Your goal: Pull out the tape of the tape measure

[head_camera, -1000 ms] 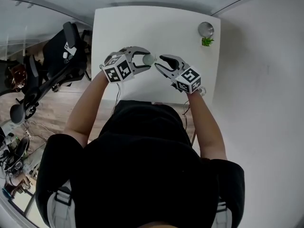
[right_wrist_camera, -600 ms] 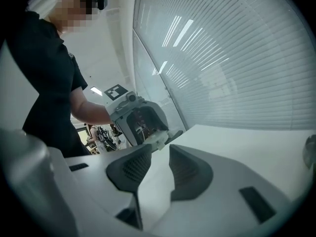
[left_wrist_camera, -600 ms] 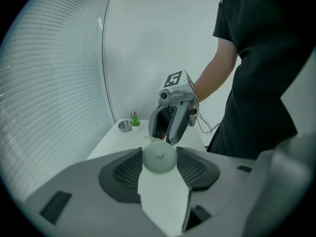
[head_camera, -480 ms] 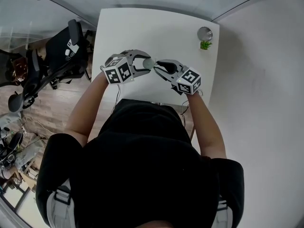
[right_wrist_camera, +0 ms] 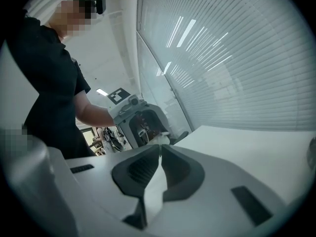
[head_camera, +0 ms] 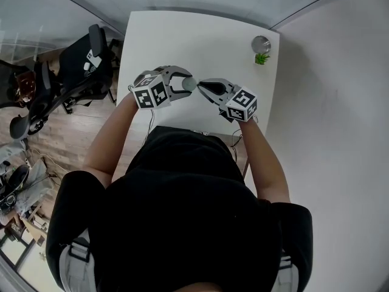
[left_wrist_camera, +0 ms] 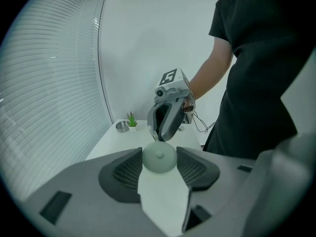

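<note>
Above the smooth white rectangular table (head_camera: 200, 35), the left gripper (head_camera: 186, 83) clamped its ribbed dark pads on a round, pale, domed tape measure (left_wrist_camera: 159, 157). The right gripper (head_camera: 200, 85), its jaws just closed together, sat at the tape measure's edge.

A black short-sleeved shirt (head_camera: 182, 212) and grey straps (head_camera: 76, 257) are worn
The left gripper (head_camera: 187, 83) and right gripper (head_camera: 202, 87) are shelled in grey, each topped by a black-and-white marker cube (head_camera: 151, 93); thin cables (head_camera: 149, 125) are hung below
</note>
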{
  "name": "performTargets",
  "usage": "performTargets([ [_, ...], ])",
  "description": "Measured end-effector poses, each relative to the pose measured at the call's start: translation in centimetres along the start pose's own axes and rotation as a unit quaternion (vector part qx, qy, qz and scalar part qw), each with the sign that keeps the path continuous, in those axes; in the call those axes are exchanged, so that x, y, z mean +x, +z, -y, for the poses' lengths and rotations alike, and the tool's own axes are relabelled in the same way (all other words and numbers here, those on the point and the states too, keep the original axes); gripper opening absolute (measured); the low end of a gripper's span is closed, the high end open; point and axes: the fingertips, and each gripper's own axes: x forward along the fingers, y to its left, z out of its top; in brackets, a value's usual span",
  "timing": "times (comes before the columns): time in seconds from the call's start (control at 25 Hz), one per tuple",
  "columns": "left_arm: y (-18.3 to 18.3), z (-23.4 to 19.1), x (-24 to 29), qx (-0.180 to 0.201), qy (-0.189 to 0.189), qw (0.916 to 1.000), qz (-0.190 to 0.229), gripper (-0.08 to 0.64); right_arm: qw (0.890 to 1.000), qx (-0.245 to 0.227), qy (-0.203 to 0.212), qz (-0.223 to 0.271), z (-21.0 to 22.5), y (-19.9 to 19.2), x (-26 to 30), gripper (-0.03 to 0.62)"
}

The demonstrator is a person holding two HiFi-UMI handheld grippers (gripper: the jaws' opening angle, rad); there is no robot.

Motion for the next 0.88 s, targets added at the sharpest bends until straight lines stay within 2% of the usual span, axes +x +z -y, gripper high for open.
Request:
performTargets([
  [0.24, 0.0, -0.3, -0.2, -0.017, 0.018, 0.9997, -0.002, 0.227, 0.999, -0.027, -0.016, -0.008, 0.0, 0.4, -0.2, 0.009],
  [0.48, -0.2, -0.6, -0.2, -0.018, 0.029, 0.9994, -0.010, 0.227, 0.998, -0.054, -0.029, -0.019, 0.2, 0.3, -0.5, 0.009],
  [0.88, -0.9, -0.8, -0.2, -0.019, 0.034, 0.9990, -0.020, 0.227, 0.996, -0.068, -0.043, -0.039, 0.7, -0.1, -1.6, 0.009],
])
